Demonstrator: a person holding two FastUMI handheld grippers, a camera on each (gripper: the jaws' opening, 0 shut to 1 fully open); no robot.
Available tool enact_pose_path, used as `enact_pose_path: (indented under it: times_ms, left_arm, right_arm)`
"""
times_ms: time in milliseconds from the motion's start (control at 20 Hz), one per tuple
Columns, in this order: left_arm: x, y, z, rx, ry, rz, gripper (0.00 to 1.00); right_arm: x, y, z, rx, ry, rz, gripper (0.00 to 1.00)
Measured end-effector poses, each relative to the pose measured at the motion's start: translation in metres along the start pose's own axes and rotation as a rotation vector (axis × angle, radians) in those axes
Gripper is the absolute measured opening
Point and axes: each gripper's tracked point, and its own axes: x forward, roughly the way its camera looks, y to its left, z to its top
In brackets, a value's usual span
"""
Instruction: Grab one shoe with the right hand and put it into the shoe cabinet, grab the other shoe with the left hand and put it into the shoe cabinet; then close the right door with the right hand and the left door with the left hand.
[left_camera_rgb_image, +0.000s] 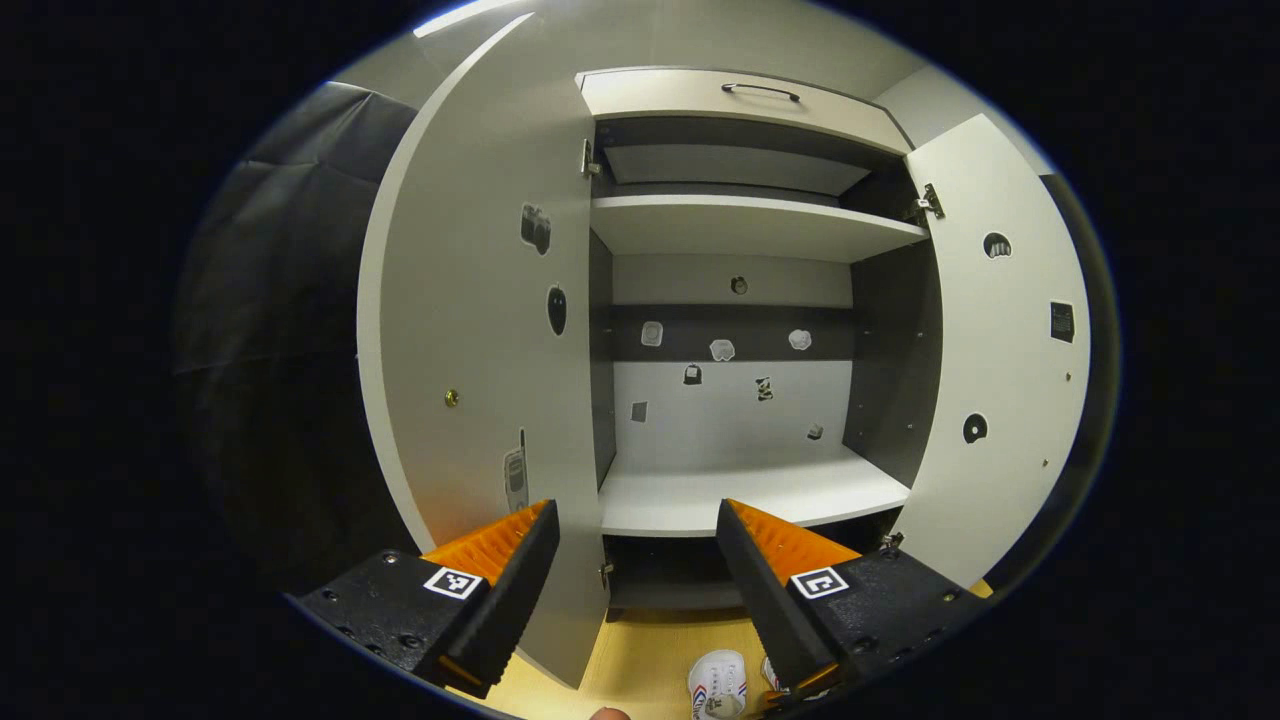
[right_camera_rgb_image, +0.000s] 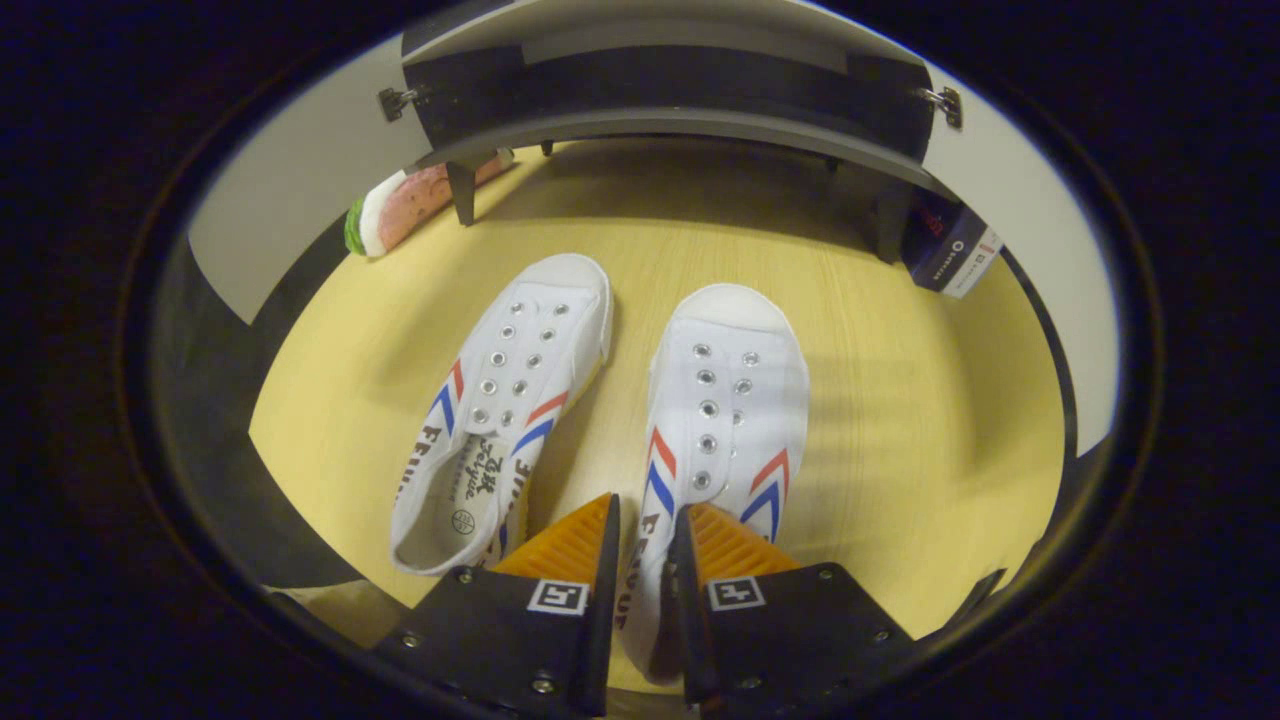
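Right tongs (right_camera_rgb_image: 645, 540) clamped on side wall of right shoe (right_camera_rgb_image: 725, 420), both fingers pressing it. Left shoe (right_camera_rgb_image: 505, 420) just beside, apart, toes toward cabinet (right_camera_rgb_image: 660, 95). Floor (right_camera_rgb_image: 900, 400) open right of the pair; plush toy (right_camera_rgb_image: 400, 205) by a cabinet leg, box (right_camera_rgb_image: 950, 250) at far right. Left tongs (left_camera_rgb_image: 637, 545) wide open, holding nothing, facing cabinet interior. Both doors (left_camera_rgb_image: 480, 330) swung out; lower shelf (left_camera_rgb_image: 740, 490) bare.

- A staged booth made up like a home entryway.
- An open shoe cabinet (left_camera_rgb_image: 745, 300) with bare shelves and stickers inside.
- A pale wood floor (right_camera_rgb_image: 900, 420) carrying white sneakers (right_camera_rgb_image: 500, 420).
- Black cloth (left_camera_rgb_image: 290, 250) hangs behind the cabinet.
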Motion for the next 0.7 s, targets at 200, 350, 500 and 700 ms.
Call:
enact_pose_path:
  times_ms: [200,350,500,700]
  left_arm:
    - [0.005,-0.001,-0.006,-0.023,0.017,-0.016,0.96]
    - [0.009,-0.003,-0.010,-0.023,0.026,-0.030,0.96]
    - [0.013,-0.004,-0.012,-0.024,0.027,-0.041,0.96]
    - [0.018,-0.007,-0.014,-0.034,0.031,-0.057,0.96]
  right_arm:
    - [-0.005,0.000,0.015,0.059,-0.022,0.011,0.04]
    - [-0.013,-0.003,0.032,0.127,-0.100,0.032,0.00]
    - [-0.036,-0.008,0.060,0.219,-0.187,0.070,0.00]
    - [-0.043,-0.004,0.071,0.267,-0.199,0.105,0.00]
